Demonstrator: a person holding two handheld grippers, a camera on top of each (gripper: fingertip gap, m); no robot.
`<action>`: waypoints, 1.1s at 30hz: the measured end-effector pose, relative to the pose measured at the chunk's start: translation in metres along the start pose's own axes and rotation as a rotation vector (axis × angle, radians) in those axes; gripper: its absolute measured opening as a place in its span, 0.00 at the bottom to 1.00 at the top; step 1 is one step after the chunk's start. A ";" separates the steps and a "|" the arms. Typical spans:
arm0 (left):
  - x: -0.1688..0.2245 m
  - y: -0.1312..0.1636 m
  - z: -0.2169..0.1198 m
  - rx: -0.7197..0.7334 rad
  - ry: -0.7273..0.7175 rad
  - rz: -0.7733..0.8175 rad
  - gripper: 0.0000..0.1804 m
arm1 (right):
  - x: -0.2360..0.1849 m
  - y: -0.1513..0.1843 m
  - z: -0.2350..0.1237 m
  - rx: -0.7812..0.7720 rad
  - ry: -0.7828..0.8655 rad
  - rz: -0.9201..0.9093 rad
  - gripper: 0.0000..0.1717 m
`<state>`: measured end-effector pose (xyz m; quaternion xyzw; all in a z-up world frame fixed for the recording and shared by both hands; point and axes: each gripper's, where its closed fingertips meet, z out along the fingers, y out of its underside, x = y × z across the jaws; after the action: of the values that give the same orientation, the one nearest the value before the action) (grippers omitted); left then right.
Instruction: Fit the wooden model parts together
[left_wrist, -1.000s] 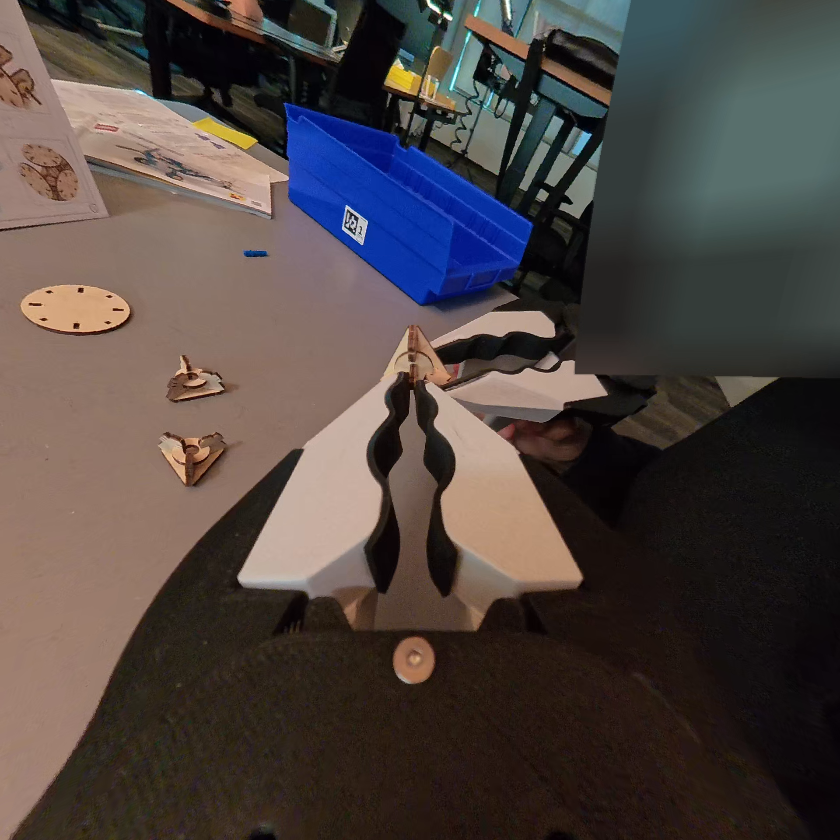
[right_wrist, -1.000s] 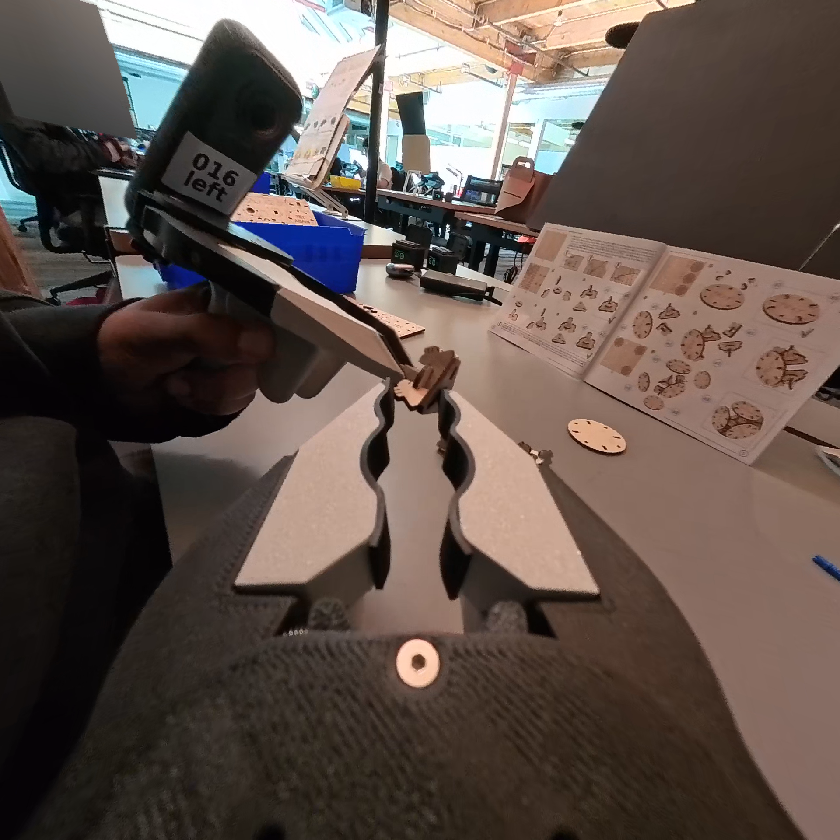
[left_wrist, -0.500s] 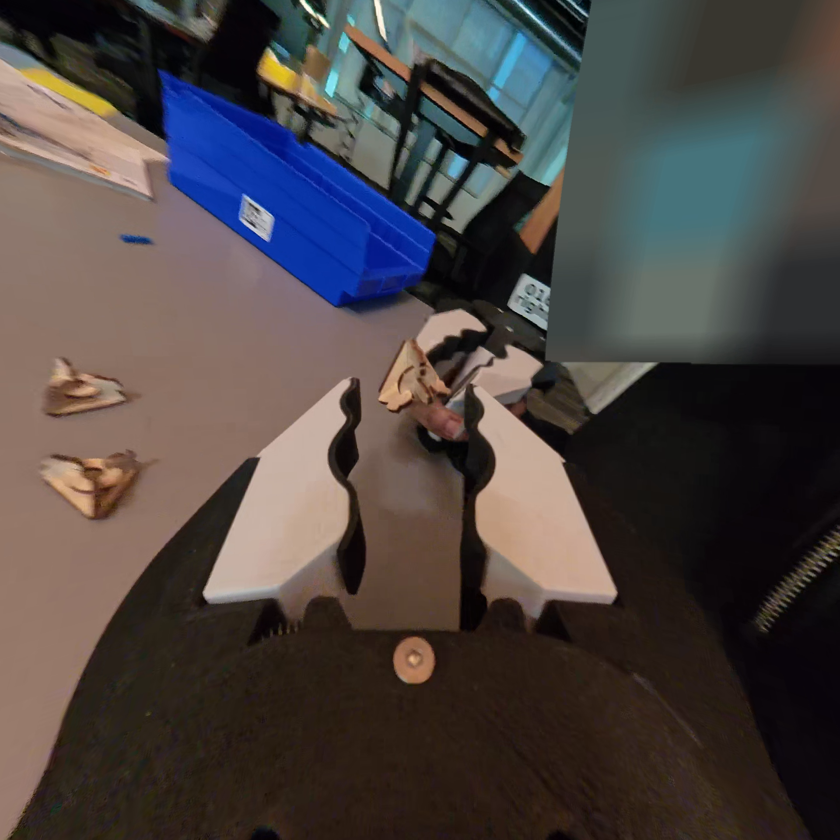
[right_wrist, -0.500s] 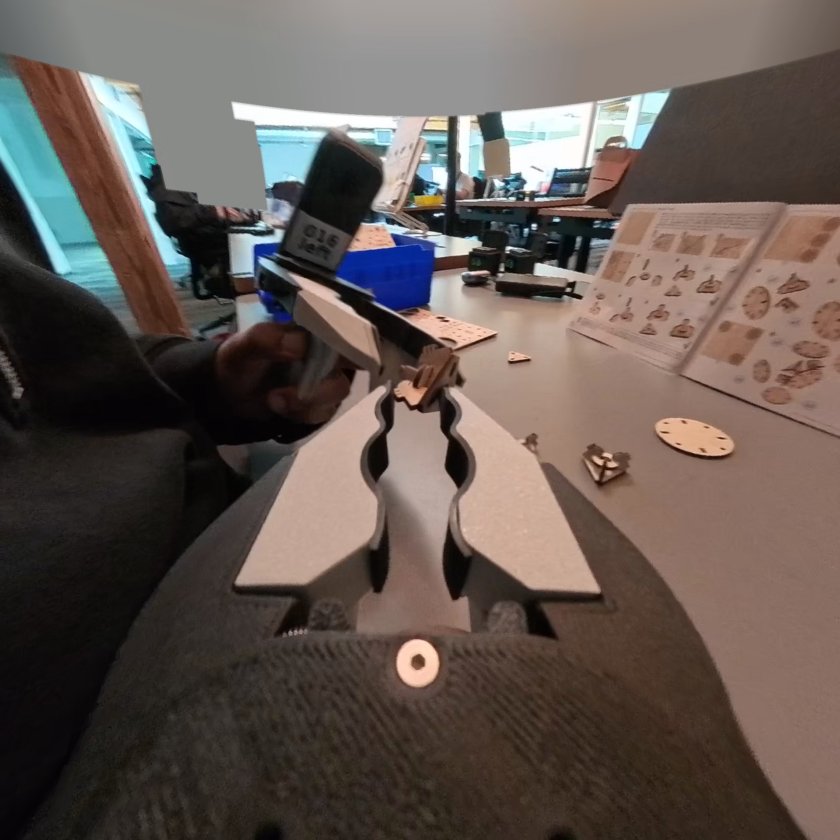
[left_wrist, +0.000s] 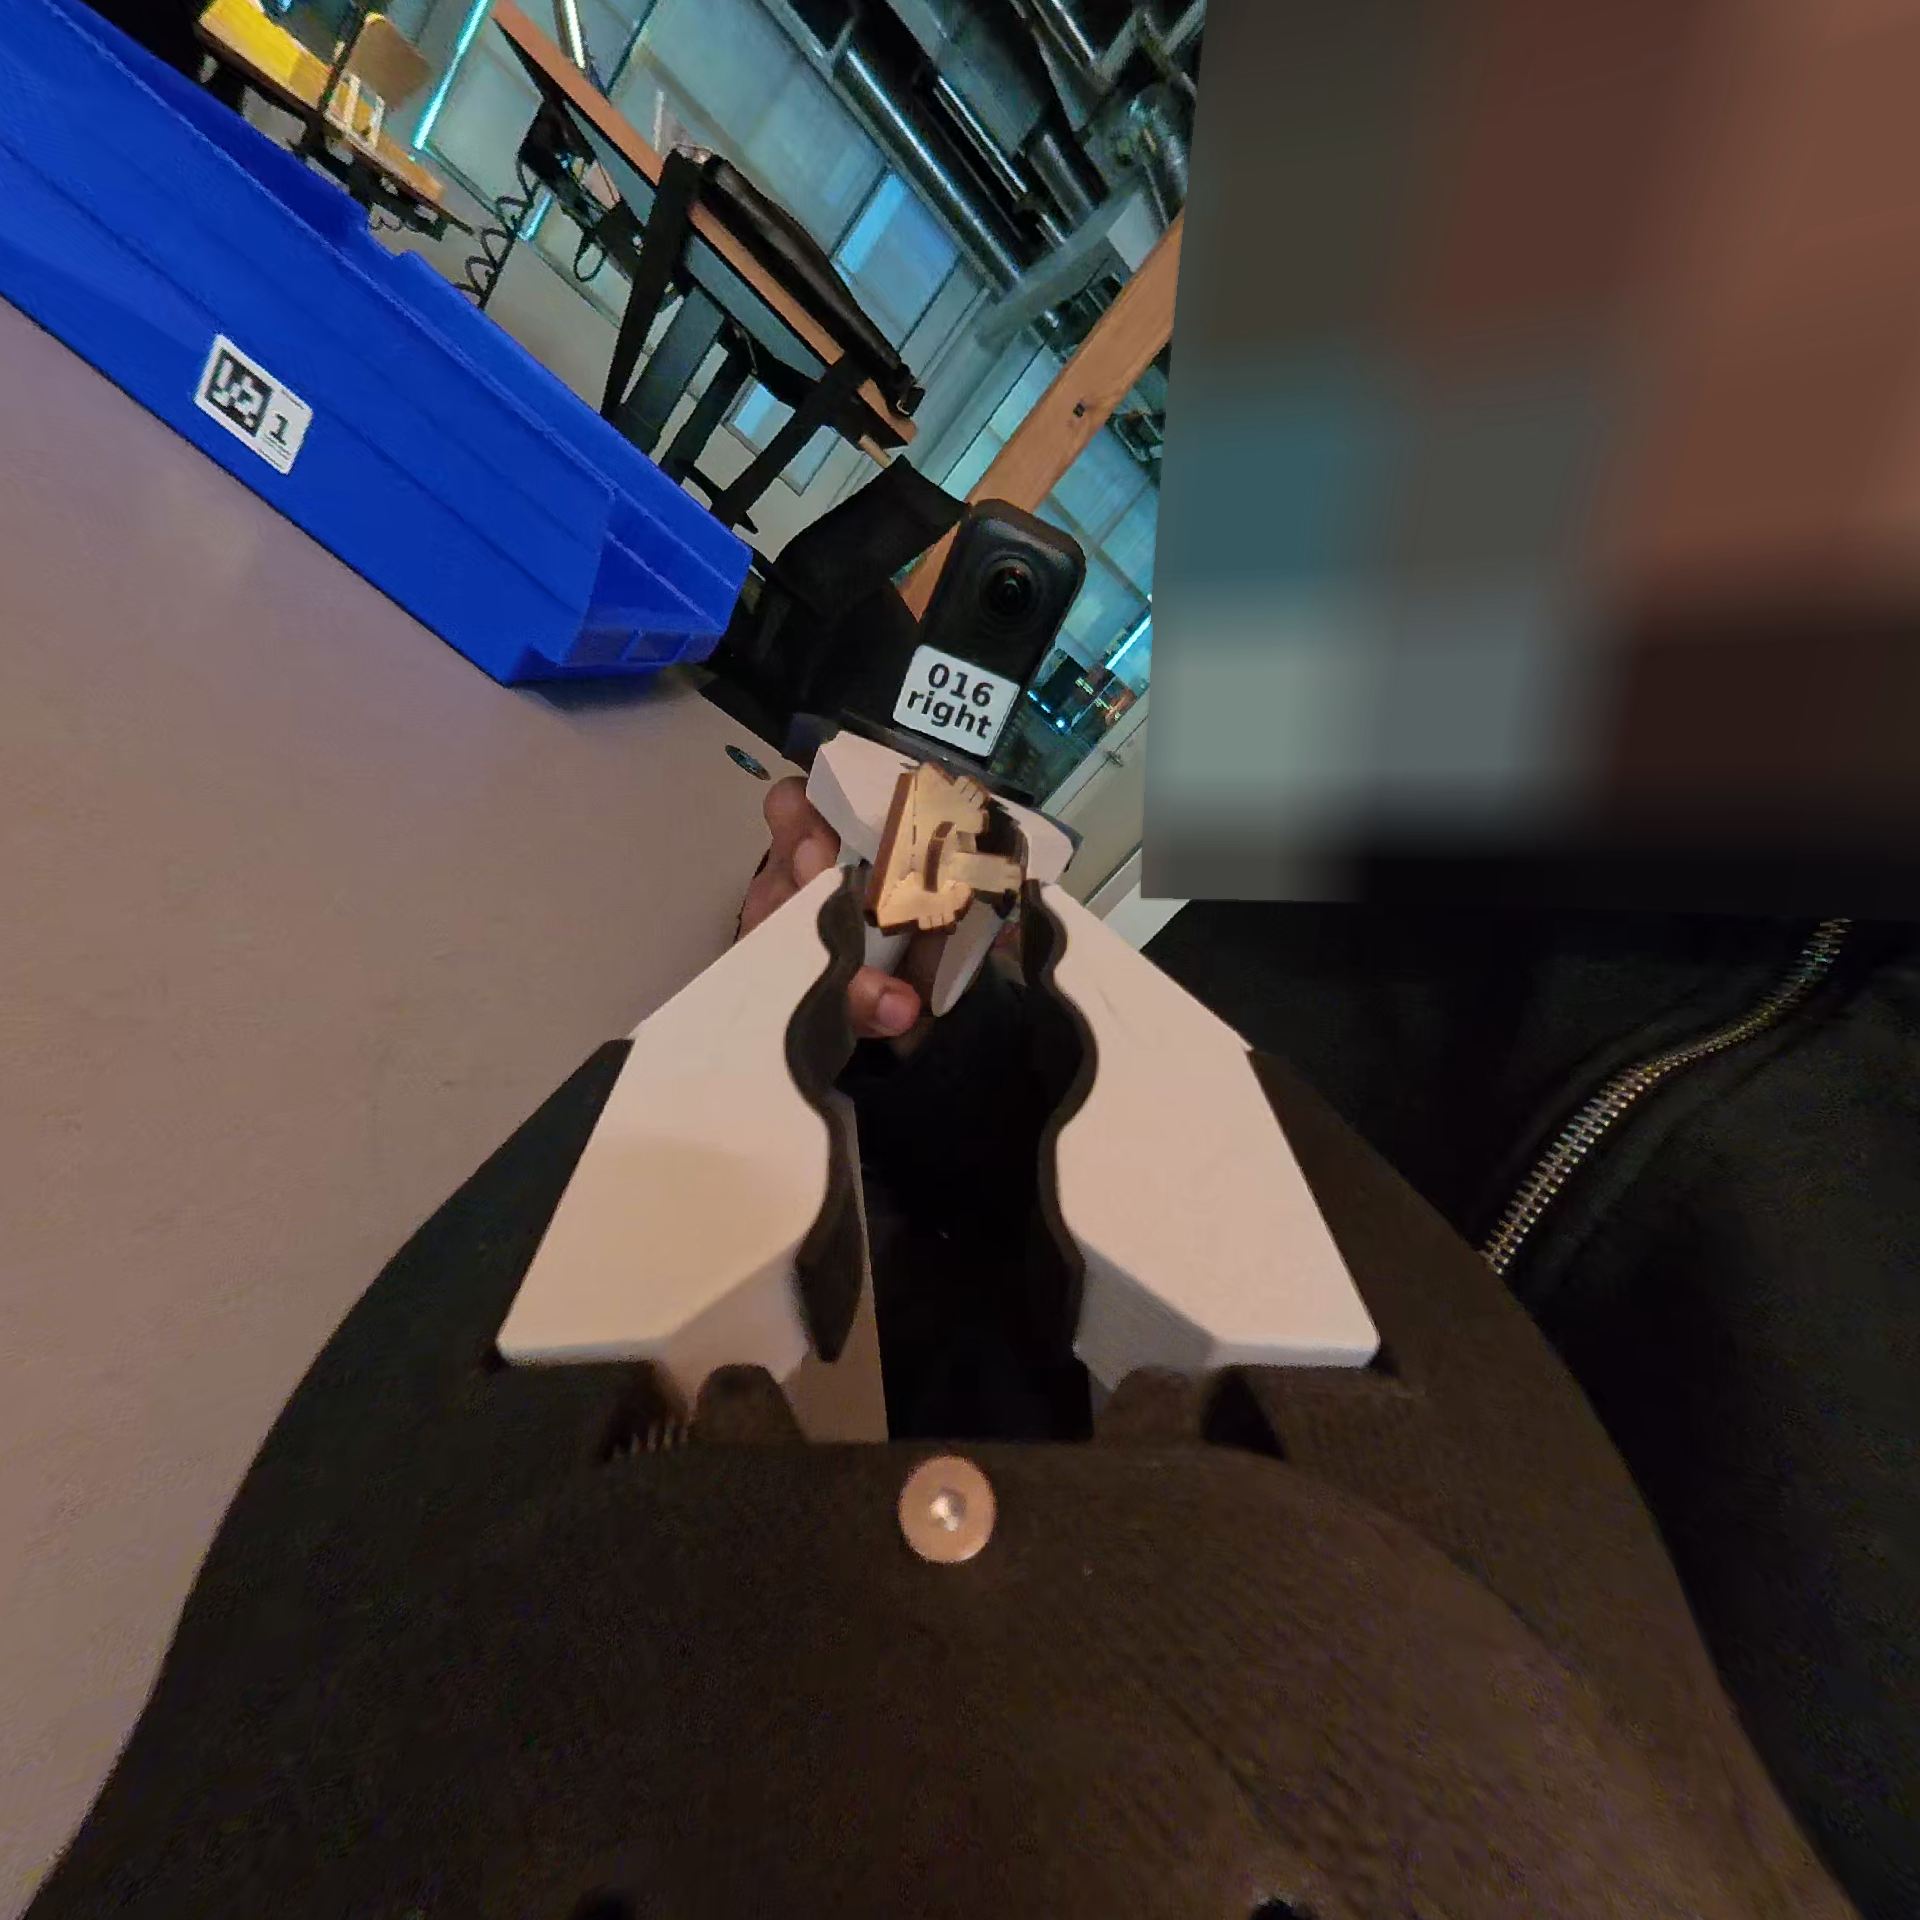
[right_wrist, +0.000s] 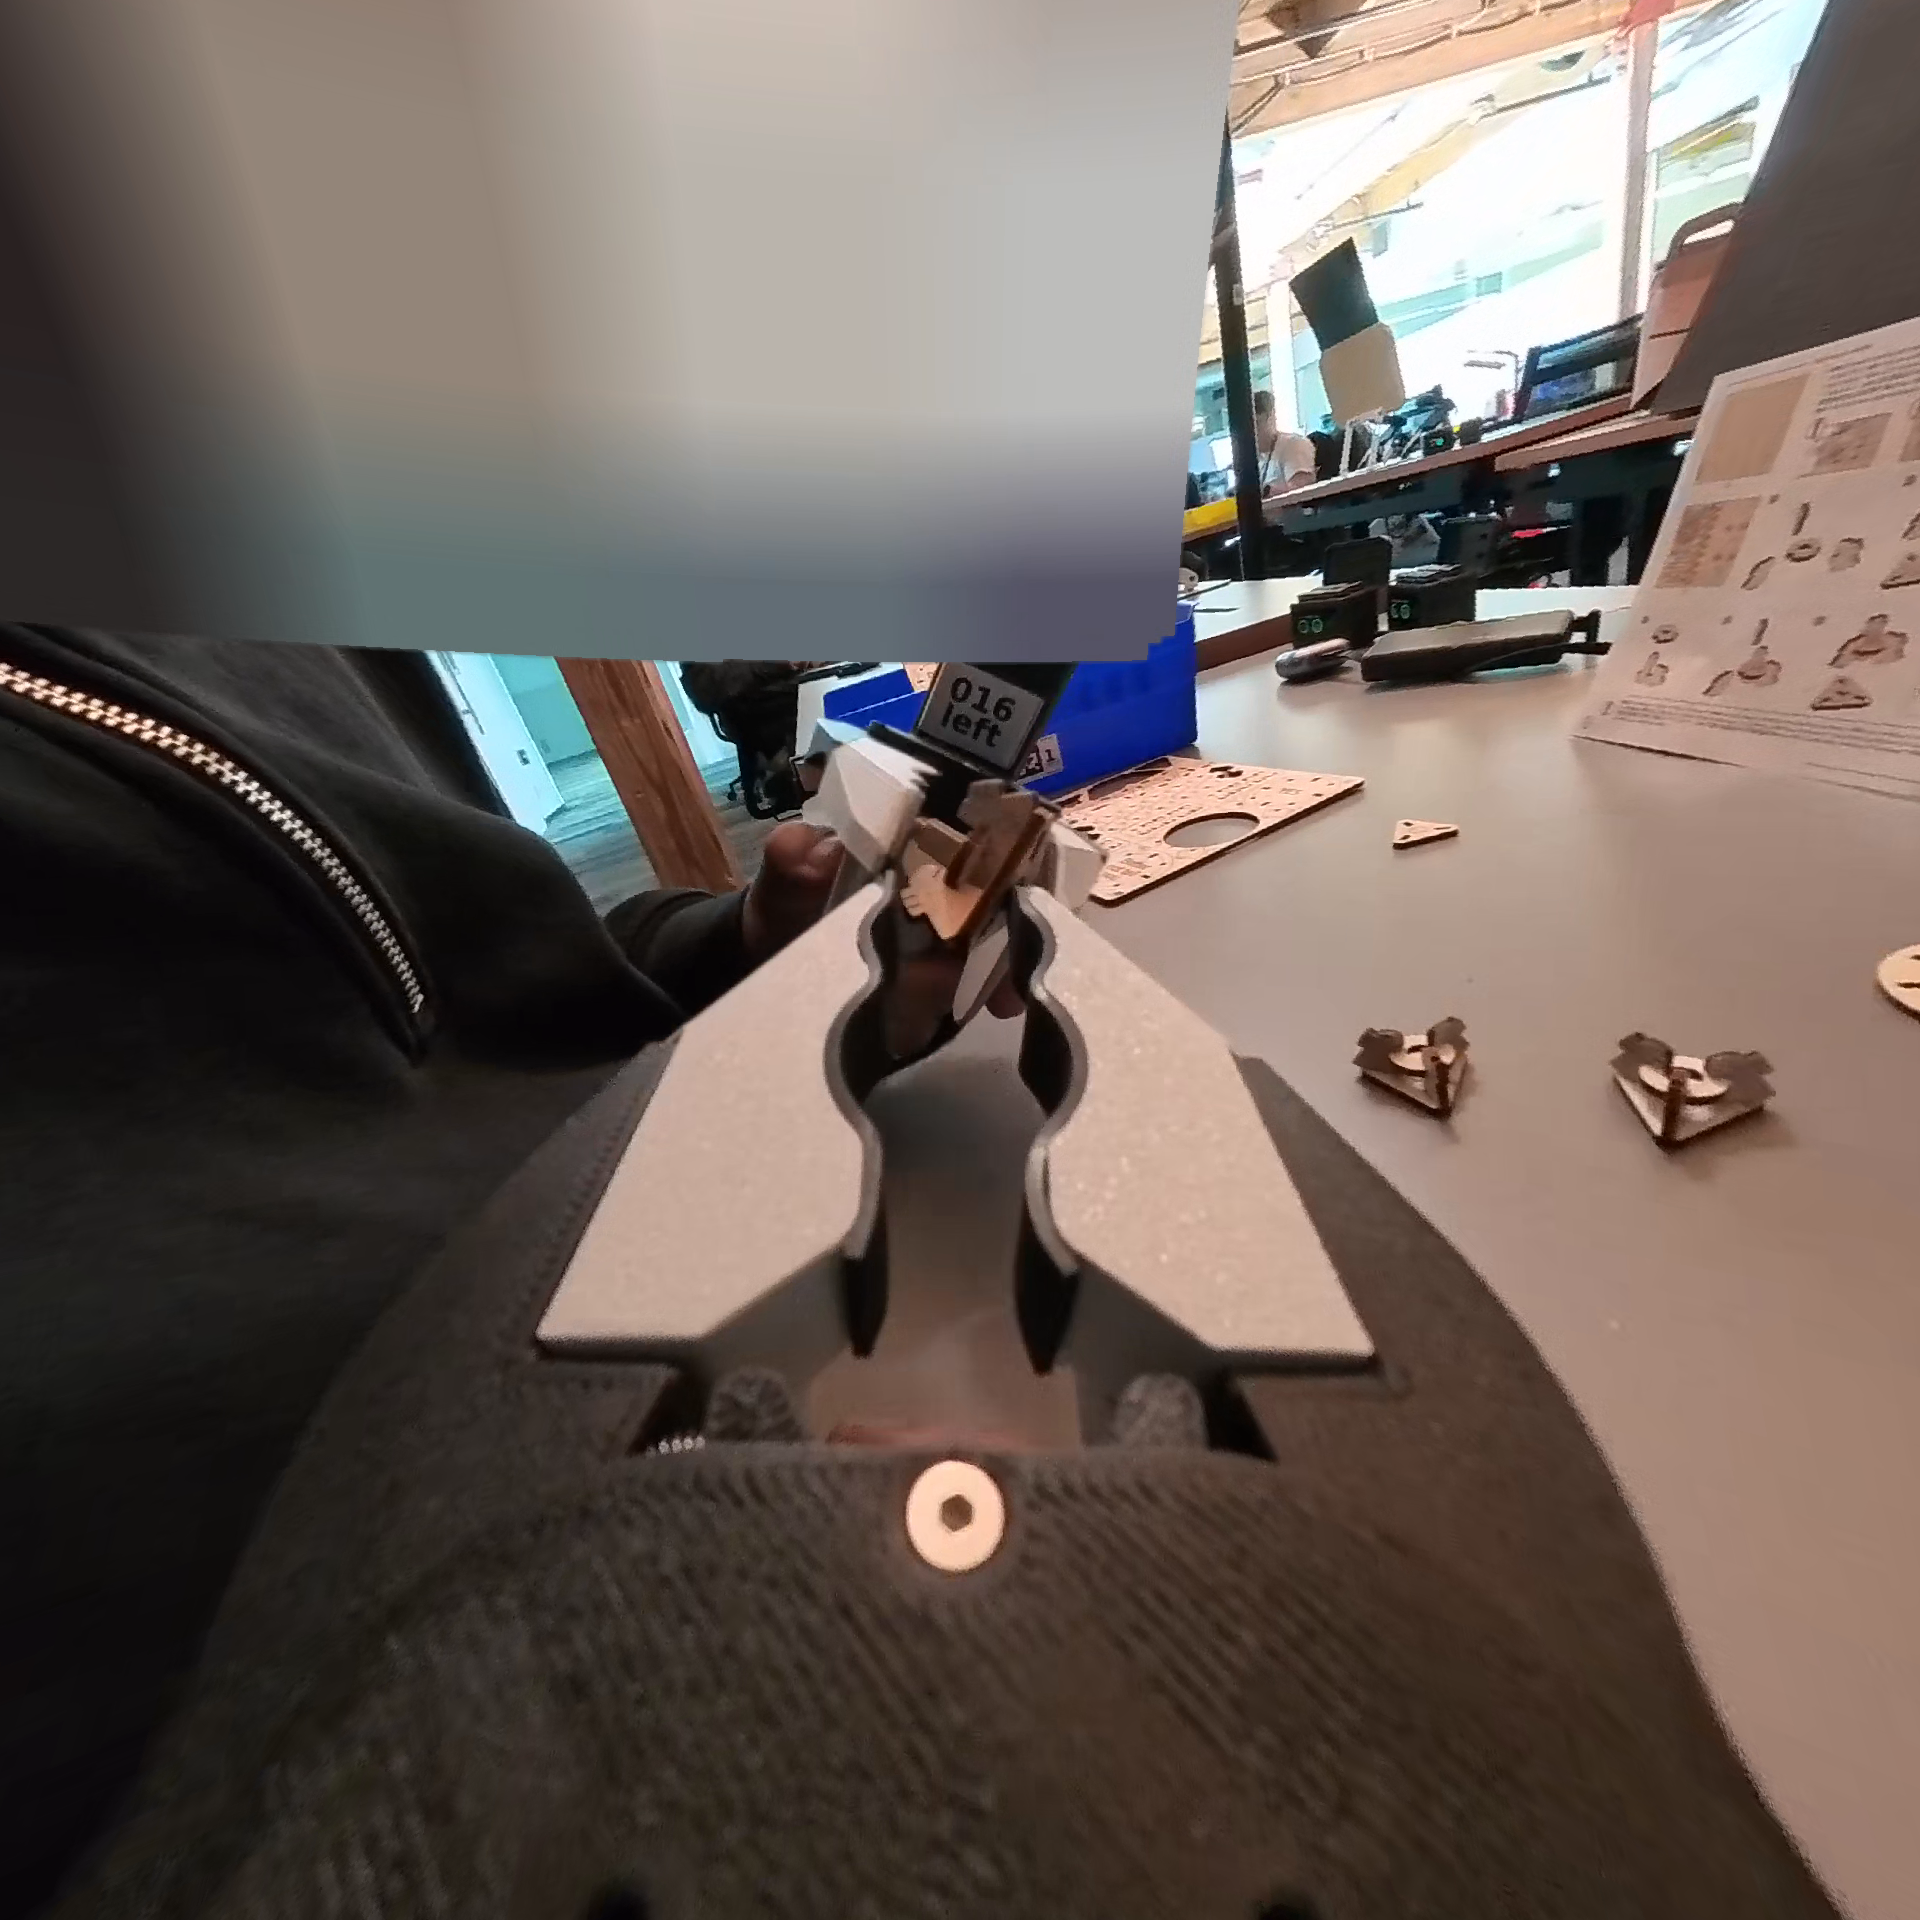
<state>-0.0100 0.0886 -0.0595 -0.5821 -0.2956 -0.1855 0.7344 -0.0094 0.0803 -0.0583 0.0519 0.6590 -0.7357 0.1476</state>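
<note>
Left wrist view, hand-held grippers (left_wrist: 940, 904) tip-to-tip, raised

The left wrist view is looking dim and warm-toned, with the grey tabletop (left_wrist: 260, 831) taking on a brownish cast and the black fabric mount (left_wrist: 935, 1662) sinking into near-featureless shadow. Cool teal light is coming through the background windows (left_wrist: 935, 239). The right wrist view is reading brighter: daylight is pouring in from the large windows (right_wrist: 1455, 208) at upper right, blowing them out. Small wooden triangular pieces (right_wrist: 1413, 1065) are casting soft shadows on the table. Both views are bending straight lines toward the edges, and the near foreground is appearing soft.
</note>
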 end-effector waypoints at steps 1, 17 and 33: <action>-0.001 0.000 0.000 0.001 -0.002 -0.003 0.16 | 0.000 0.000 0.000 0.001 0.001 0.003 0.10; -0.013 -0.002 -0.009 -0.013 -0.161 0.170 0.09 | 0.016 -0.006 -0.004 0.047 0.101 0.021 0.09; -0.008 -0.001 -0.008 -0.086 -0.291 0.439 0.09 | 0.011 -0.008 0.003 0.079 0.065 0.056 0.09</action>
<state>-0.0149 0.0804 -0.0654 -0.6834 -0.2567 0.0518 0.6815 -0.0221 0.0760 -0.0536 0.1002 0.6321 -0.7547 0.1444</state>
